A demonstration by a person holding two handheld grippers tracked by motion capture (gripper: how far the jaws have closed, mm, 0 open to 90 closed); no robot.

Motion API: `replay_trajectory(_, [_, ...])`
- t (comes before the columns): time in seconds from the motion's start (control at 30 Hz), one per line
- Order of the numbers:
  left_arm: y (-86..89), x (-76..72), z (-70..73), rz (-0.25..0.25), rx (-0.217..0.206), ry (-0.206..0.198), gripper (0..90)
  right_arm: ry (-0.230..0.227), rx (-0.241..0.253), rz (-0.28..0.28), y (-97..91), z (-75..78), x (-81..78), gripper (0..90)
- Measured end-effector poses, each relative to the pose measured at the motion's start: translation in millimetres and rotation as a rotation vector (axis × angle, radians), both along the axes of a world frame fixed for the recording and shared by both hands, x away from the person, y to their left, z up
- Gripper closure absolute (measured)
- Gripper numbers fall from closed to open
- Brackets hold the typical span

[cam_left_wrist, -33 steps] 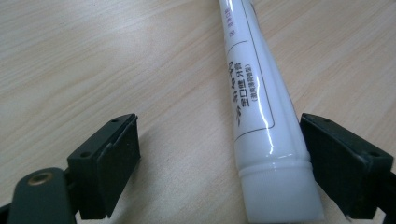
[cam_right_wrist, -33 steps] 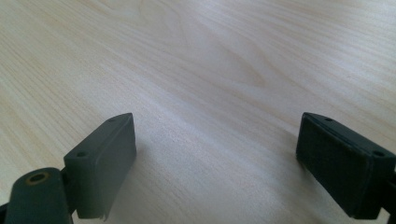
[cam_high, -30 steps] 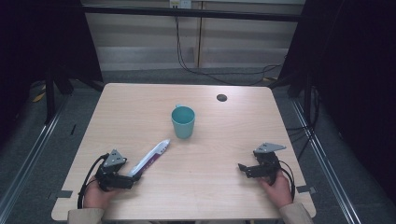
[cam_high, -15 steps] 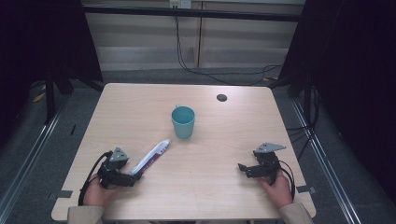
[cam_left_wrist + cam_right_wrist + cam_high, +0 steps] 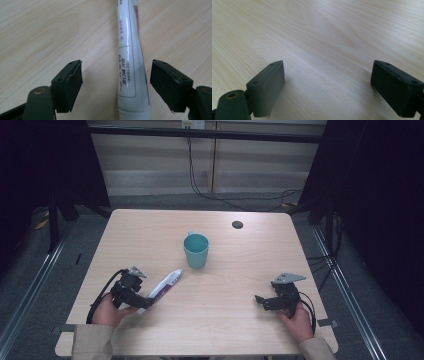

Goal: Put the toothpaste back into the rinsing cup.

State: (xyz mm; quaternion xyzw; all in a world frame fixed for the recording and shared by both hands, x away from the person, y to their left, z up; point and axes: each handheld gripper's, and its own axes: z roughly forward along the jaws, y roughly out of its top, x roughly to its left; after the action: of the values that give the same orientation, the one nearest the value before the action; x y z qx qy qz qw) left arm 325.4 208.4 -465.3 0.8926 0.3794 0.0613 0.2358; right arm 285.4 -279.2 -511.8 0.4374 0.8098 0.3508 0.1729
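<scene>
High view. A pale wooden table (image 5: 150,227) fills the middle of the frame. A teal cup (image 5: 196,250) stands upright near its centre, and a small dark disc (image 5: 237,224) lies toward the upper right of the tabletop. At lower left, the left gripper (image 5: 142,299) is held in the person's left hand (image 5: 106,311); a white tube (image 5: 164,284) lies flat, slanting from the gripper up toward the cup, its lower end at the jaws. At lower right, the right gripper (image 5: 260,300), held in the right hand (image 5: 298,321), points toward the left of the frame, well apart from tube and cup.

Left gripper view. The jaws stand spread wide. The tube (image 5: 130,62) runs from the top edge to the bottom edge between them, nearer the right jaw, touching neither.

Right gripper view. The jaws are spread wide over bare tabletop (image 5: 324,37), grasping nothing.
</scene>
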Motion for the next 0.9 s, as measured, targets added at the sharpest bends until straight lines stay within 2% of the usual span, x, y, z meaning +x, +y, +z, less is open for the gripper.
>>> replay_trajectory(0.03, [-2.4,3.6,1.3,0.002,0.001,0.017,26.0,0.0,0.0,0.0,0.0,0.0,0.0,11.3])
replay_trajectory(0.2, [-9.5,10.8,3.4,-0.003,0.017,0.034,26.3,0.0,0.0,0.0,0.0,0.0,0.1,11.3])
replay_trajectory(0.27, [-13.7,13.7,3.4,-0.007,0.03,0.044,26.8,0.0,0.0,0.001,0.0,0.0,0.1,11.4])
replay_trajectory(0.3, [-17.6,16.5,3.1,-0.008,0.052,0.051,27.4,0.0,0.0,0.001,0.0,0.0,0.1,11.3])
replay_trajectory(0.47, [-25.4,22.8,1.2,-0.022,0.083,0.084,30.4,0.0,0.0,0.001,0.0,0.0,0.2,11.3])
replay_trajectory(0.83, [-42.0,32.8,0.5,-0.046,0.149,0.119,34.0,0.001,-0.002,0.001,0.1,0.1,0.1,11.4])
replay_trajectory(0.9, [-44.5,34.4,-0.3,-0.038,0.144,0.123,34.1,0.001,-0.002,0.001,0.1,0.1,0.1,11.3])
